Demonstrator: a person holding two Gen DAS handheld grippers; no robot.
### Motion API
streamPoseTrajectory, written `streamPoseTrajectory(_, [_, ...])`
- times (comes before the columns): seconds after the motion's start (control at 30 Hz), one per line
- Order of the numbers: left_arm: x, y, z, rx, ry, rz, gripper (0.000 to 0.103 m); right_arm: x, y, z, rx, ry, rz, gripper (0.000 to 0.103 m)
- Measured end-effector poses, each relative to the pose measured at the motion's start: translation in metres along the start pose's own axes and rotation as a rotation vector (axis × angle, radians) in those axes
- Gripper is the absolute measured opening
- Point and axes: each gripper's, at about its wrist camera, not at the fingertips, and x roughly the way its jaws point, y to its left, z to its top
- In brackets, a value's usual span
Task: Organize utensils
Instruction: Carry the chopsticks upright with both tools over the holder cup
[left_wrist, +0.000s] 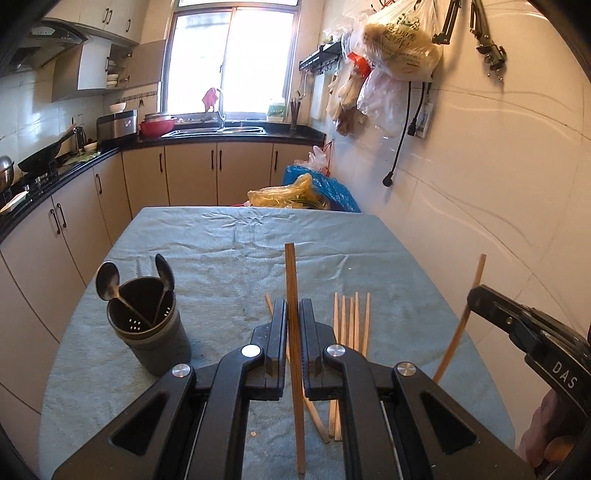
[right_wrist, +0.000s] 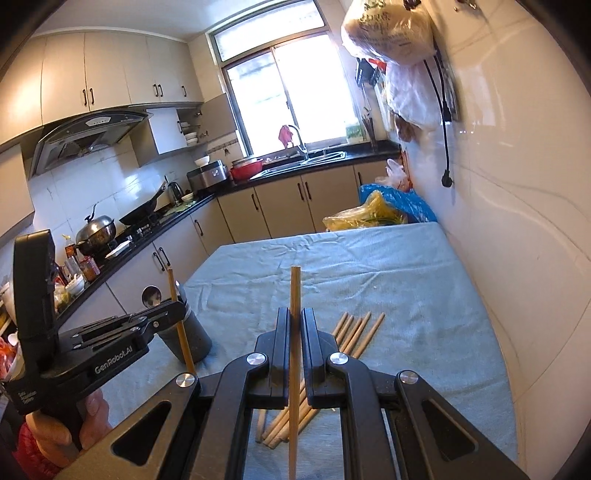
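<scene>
My left gripper (left_wrist: 293, 306) is shut on one wooden chopstick (left_wrist: 291, 280), held upright above the table; it also shows in the right wrist view (right_wrist: 177, 310). My right gripper (right_wrist: 294, 314) is shut on another chopstick (right_wrist: 294, 291), also upright, and shows at the right of the left wrist view (left_wrist: 472, 295). Several loose chopsticks (left_wrist: 351, 325) lie on the blue-grey cloth under both grippers (right_wrist: 354, 332). A dark grey utensil holder (left_wrist: 147, 325) with two spoons (left_wrist: 109, 282) stands to the left, partly hidden behind the left gripper in the right wrist view (right_wrist: 195, 336).
The table (left_wrist: 229, 236) has a white tiled wall (left_wrist: 498, 184) along its right side. Plastic bags (left_wrist: 295, 194) sit beyond its far edge. Kitchen cabinets and a counter (left_wrist: 55, 192) run along the left, with a gap of floor between.
</scene>
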Motion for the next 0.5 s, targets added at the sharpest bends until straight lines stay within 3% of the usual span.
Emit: streamPoseTrajectory(0.5, [-0.040,0.001,0.002,-0.009,-0.039,-0.015,0.006,-0.020,0.032,0.000,-0.044,-0.023,0.037,0.006])
